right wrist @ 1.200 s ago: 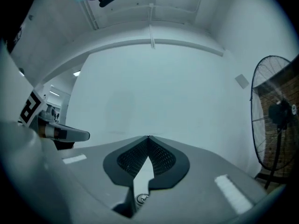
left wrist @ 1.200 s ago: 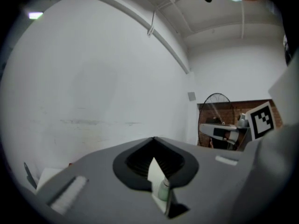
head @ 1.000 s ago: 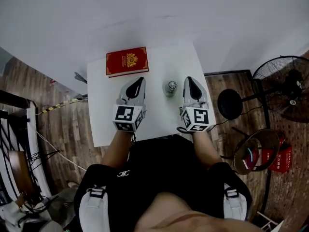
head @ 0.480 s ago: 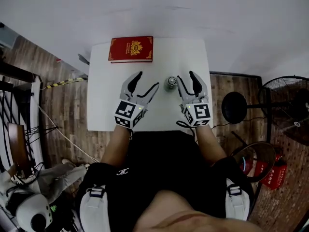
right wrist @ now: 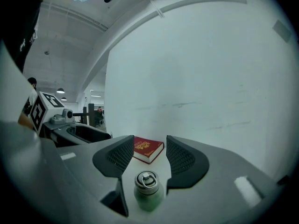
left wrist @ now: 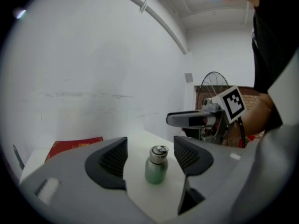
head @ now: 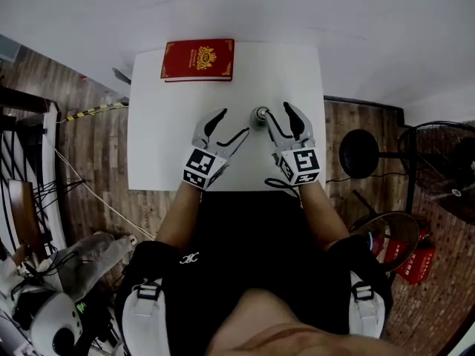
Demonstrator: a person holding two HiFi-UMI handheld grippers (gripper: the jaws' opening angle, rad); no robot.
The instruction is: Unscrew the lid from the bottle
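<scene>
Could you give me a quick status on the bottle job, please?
Left tongs open, right tongs open. Bottle upright between them, lid on. Red book well clear.

On the table (head: 156, 139) we count one bottle (left wrist: 156, 171), one lid (left wrist: 159, 154) and one red book (head: 197, 58). Above the table: two grippers, the left gripper (head: 234, 122) and the right gripper (head: 279, 110). Beside it: one fan (head: 444, 170).

Bottle (head: 261, 115) on the table (head: 167, 136) — book (head: 198, 58) behind, far-left edge.
</scene>
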